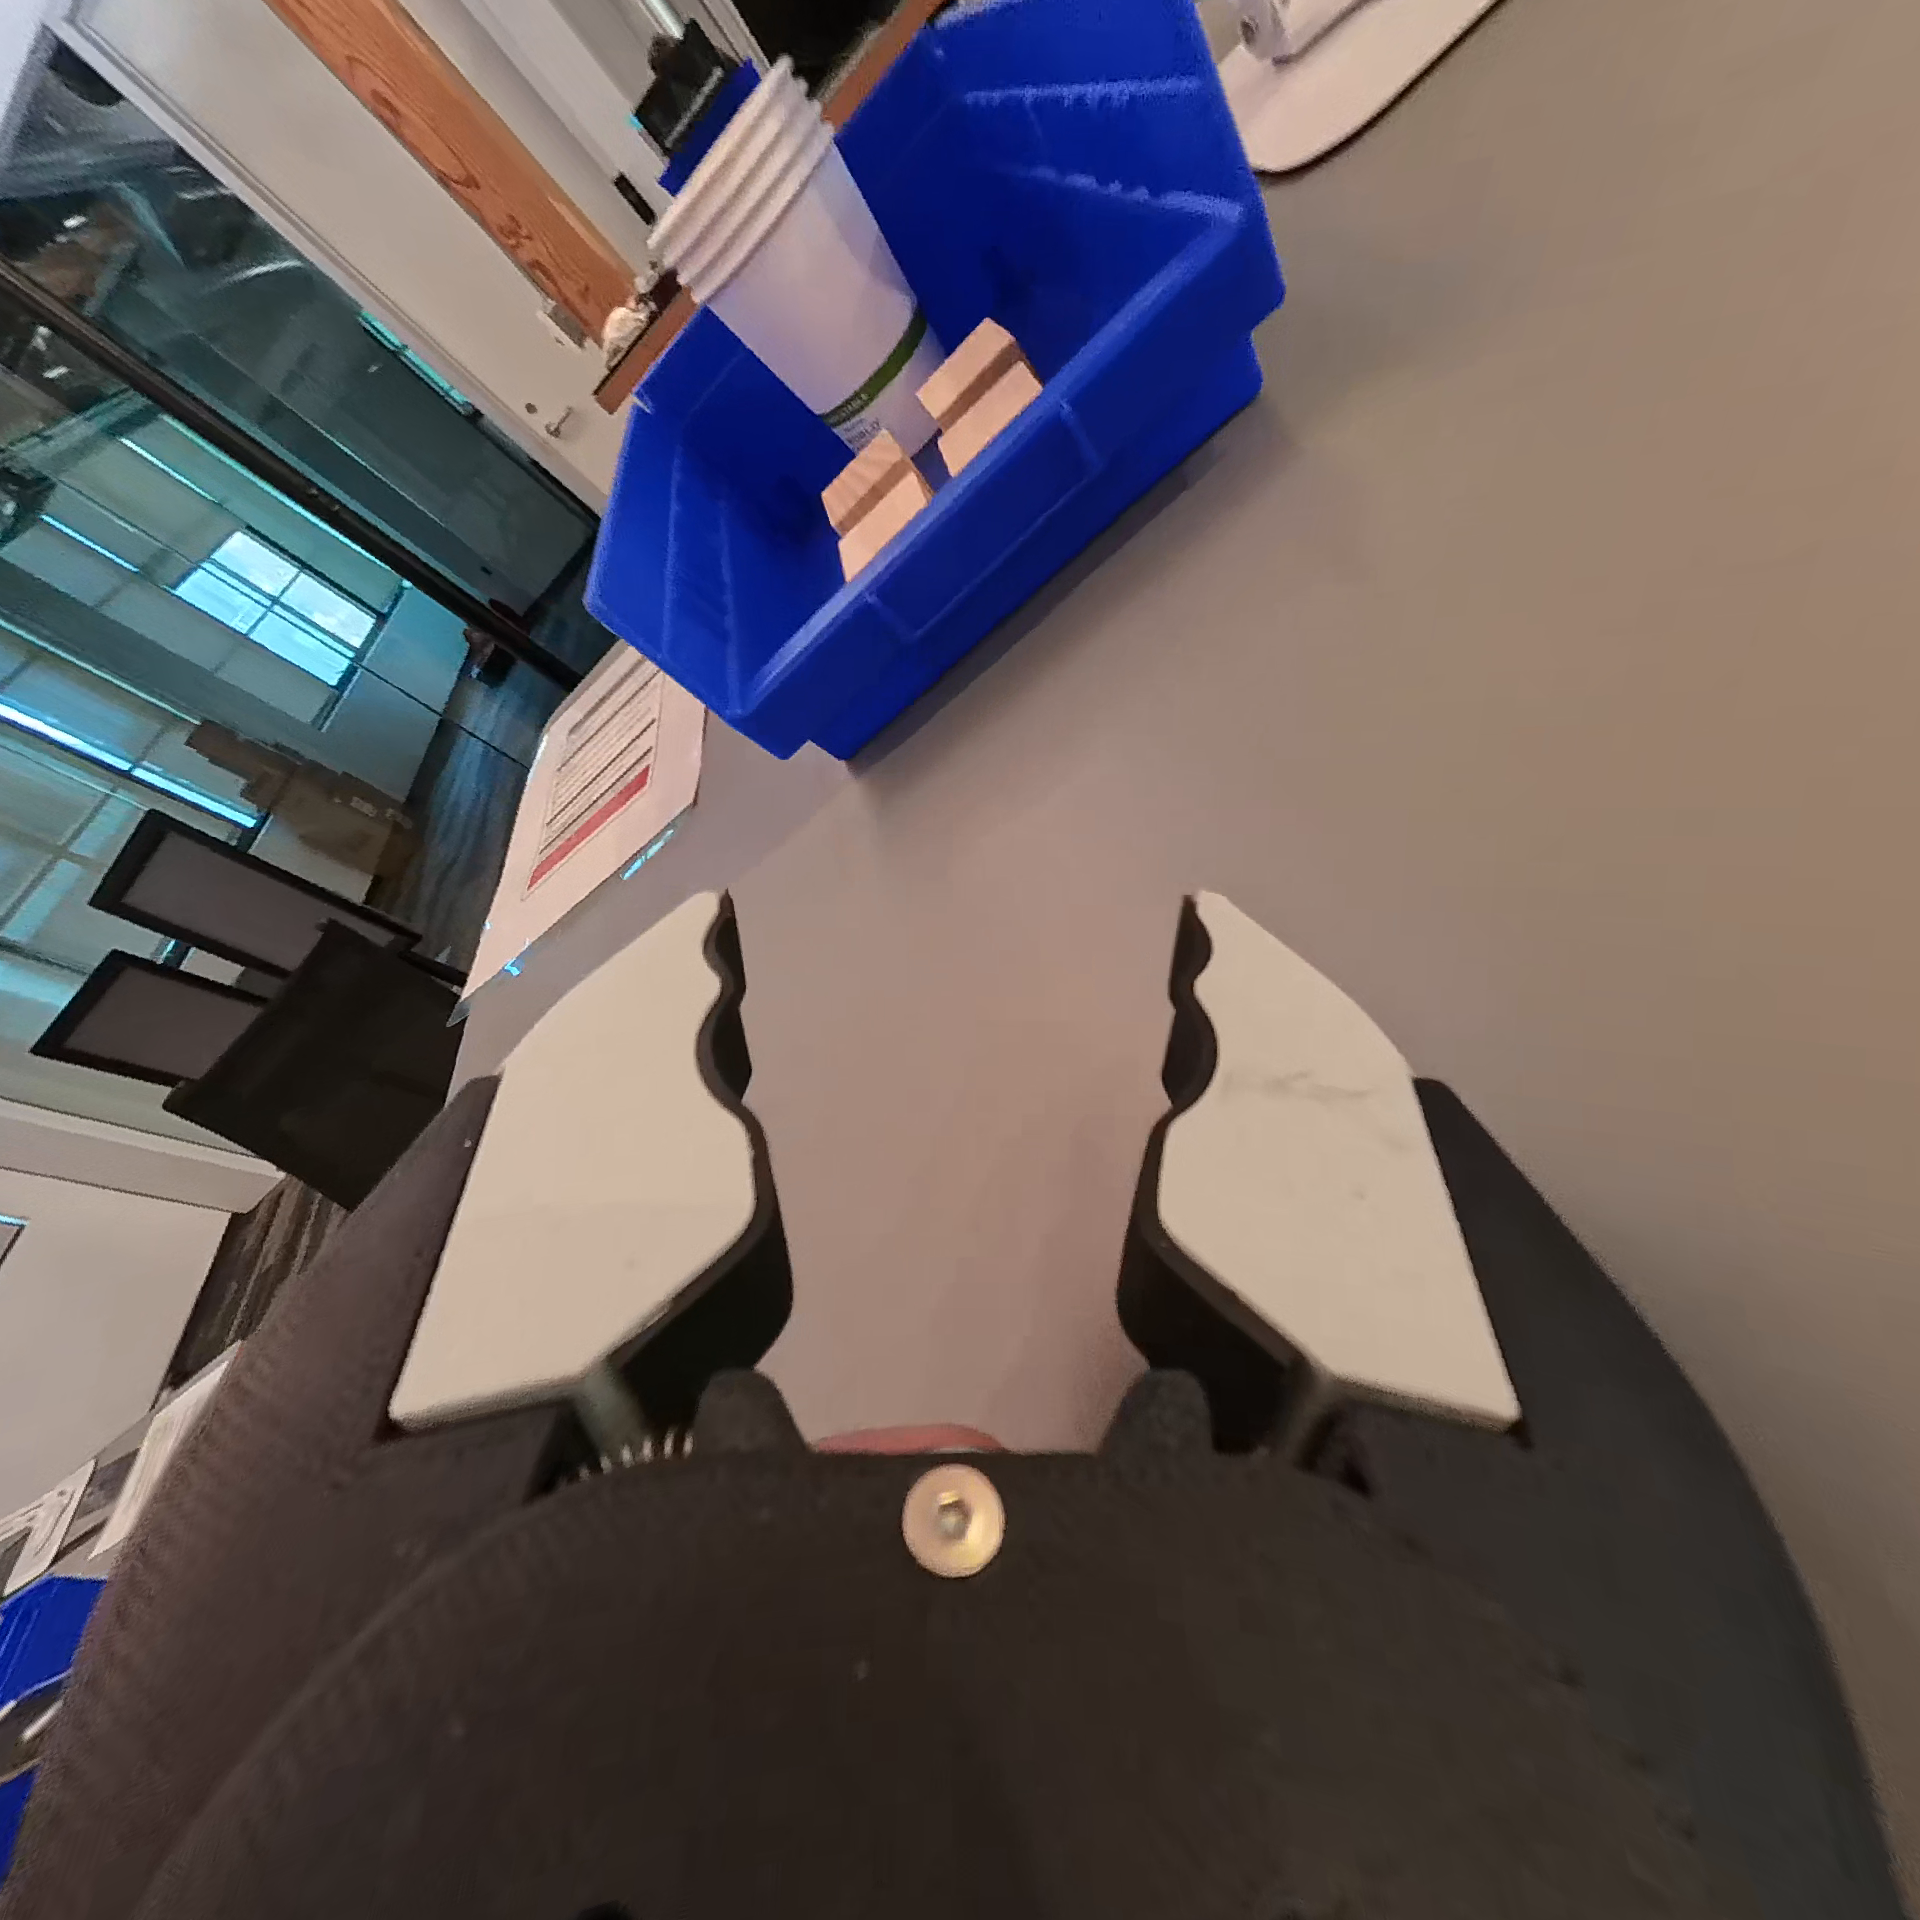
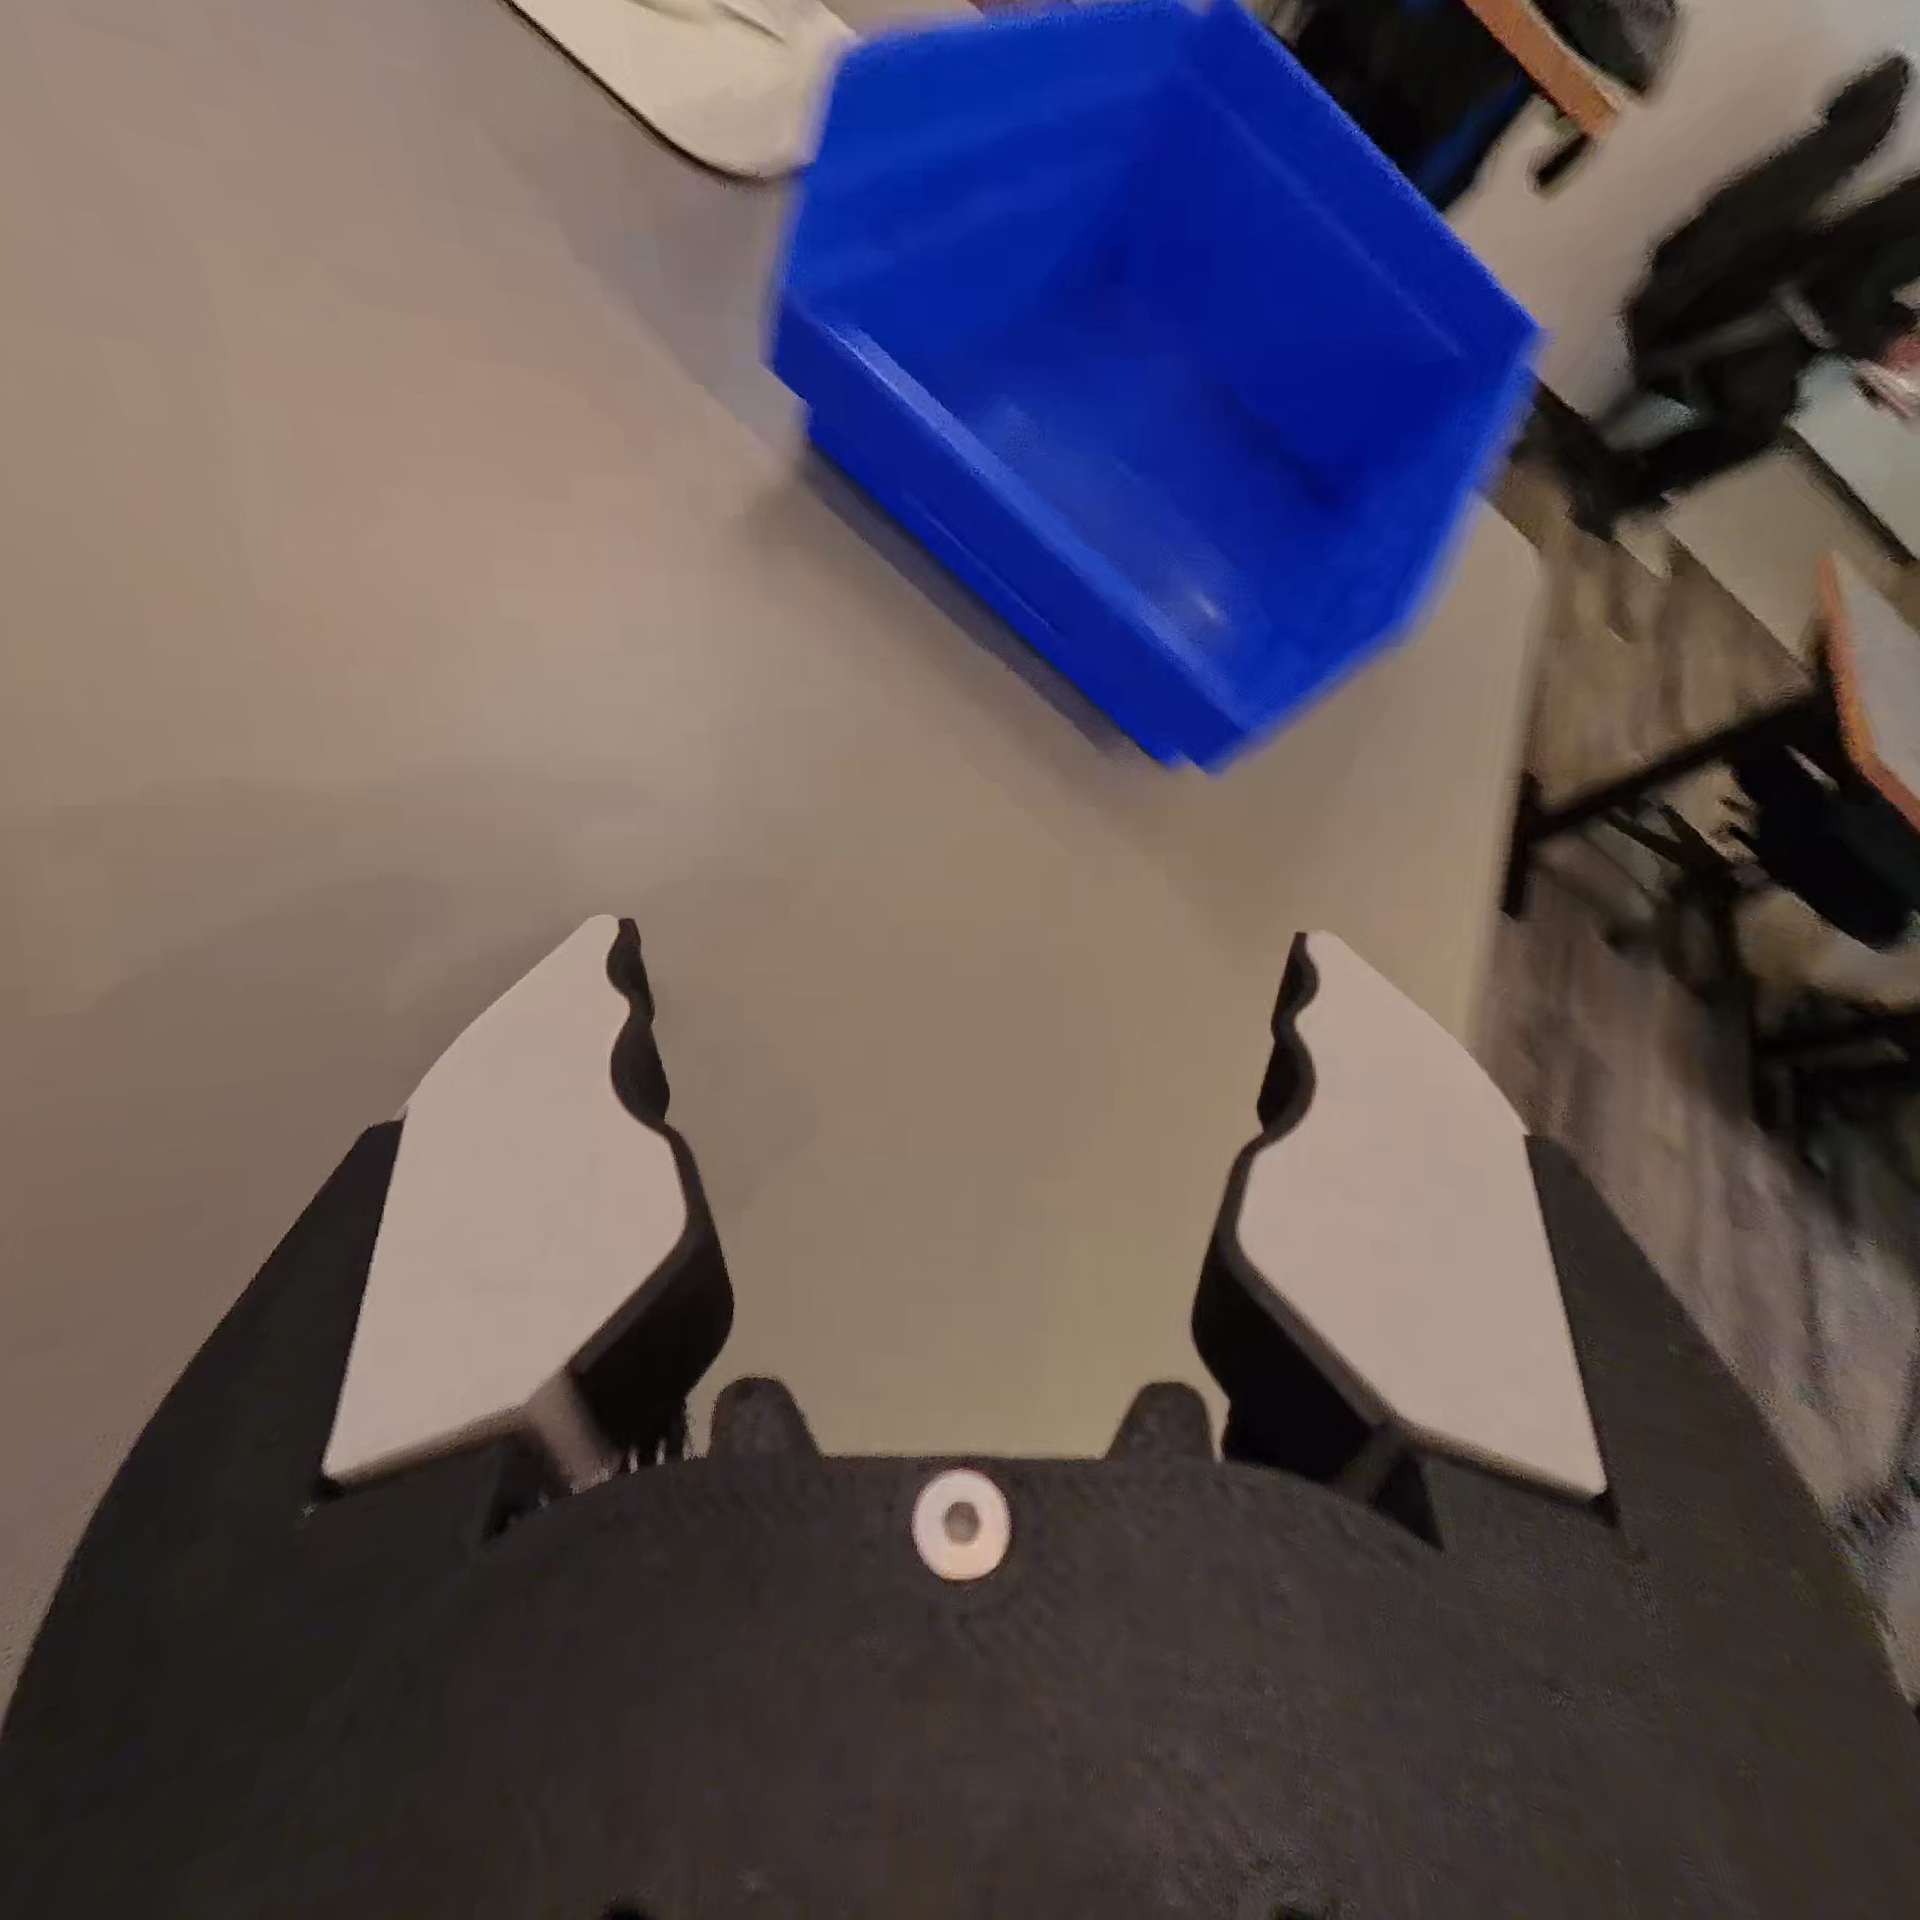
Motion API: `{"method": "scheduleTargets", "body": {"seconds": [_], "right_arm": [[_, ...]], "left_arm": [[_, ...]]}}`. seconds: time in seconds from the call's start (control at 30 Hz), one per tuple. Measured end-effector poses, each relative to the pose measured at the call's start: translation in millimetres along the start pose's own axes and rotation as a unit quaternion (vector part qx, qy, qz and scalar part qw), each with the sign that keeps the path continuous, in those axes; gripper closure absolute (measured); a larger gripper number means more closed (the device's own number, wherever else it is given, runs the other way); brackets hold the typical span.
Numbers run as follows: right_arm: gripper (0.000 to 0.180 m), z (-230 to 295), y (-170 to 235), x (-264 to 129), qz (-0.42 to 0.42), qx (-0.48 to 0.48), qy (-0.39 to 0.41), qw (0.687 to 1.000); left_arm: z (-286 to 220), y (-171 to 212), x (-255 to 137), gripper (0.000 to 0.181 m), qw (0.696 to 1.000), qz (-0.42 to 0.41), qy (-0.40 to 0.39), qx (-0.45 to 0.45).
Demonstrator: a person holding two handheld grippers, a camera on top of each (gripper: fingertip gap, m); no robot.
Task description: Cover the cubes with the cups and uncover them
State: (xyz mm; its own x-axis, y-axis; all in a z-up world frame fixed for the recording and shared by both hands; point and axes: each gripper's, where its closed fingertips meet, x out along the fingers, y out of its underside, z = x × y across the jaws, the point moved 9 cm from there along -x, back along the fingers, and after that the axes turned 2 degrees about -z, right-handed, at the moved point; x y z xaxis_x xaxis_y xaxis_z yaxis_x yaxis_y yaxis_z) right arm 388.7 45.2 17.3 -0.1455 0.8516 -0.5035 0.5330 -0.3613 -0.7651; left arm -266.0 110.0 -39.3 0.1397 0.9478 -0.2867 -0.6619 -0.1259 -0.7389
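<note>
In the left wrist view a stack of white paper cups (image 1: 800,260) stands inside a blue bin (image 1: 1143,416), with several pale wooden cubes (image 1: 977,405) at its foot. My left gripper (image 1: 961,914) is open and empty, above the grey table well short of that bin. In the right wrist view a second blue bin (image 2: 935,436) sits on the table; its inside shows nothing. The view is blurred. My right gripper (image 2: 961,935) is open and empty, short of that bin.
A laminated sheet (image 1: 613,790) lies near the table's left edge beside the bin. A white flat base (image 1: 1340,94) sits behind the bin and also shows in the right wrist view (image 2: 707,83). The table's right edge (image 2: 1507,727) drops to floor with chairs (image 2: 1766,312).
</note>
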Motion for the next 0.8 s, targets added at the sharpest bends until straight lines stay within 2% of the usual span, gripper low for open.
{"method": "scheduleTargets", "body": {"seconds": [0.1,0.13,0.17,0.27,0.4,0.47,0.57,0.8], "right_arm": [[0.065,36.6,-31.8,39.8,-0.055,-0.006,-0.085,0.995],[0.065,47.5,-42.4,50.5,-0.08,0.005,-0.123,0.989],[0.065,57.0,-52.4,59.9,-0.109,0.021,-0.159,0.981],[0.067,73.6,-74.4,81.1,-0.188,0.054,-0.224,0.955],[0.074,75.5,-70.8,98.7,-0.216,0.044,-0.172,0.96],[0.081,71.4,-63.2,97.8,-0.223,-0.012,-0.106,0.969],[0.082,63.0,-49.1,102.7,-0.188,-0.065,-0.023,0.98],[0.077,55.3,-37.6,113.1,-0.136,-0.071,0.03,0.988]], "left_arm": [[0.1,9.8,7.0,0.091,0.999,0.021,0.036,0.009],[1.5,11.8,8.1,0.095,0.999,0.025,0.04,0.009],[2.9,12.3,8.3,0.093,0.999,0.021,0.041,0.009],[1.8,12.6,7.0,0.096,0.999,0.017,0.045,0.014],[-1.6,13.7,2.0,0.103,0.999,0.008,0.038,0.032],[-1.2,14.8,0.4,0.112,0.999,0.008,0.024,0.036],[-0.4,18.3,4.3,0.12,0.998,0.042,-0.005,0.041],[-4.5,20.4,8.2,0.141,0.995,0.064,-0.028,0.069]]}}
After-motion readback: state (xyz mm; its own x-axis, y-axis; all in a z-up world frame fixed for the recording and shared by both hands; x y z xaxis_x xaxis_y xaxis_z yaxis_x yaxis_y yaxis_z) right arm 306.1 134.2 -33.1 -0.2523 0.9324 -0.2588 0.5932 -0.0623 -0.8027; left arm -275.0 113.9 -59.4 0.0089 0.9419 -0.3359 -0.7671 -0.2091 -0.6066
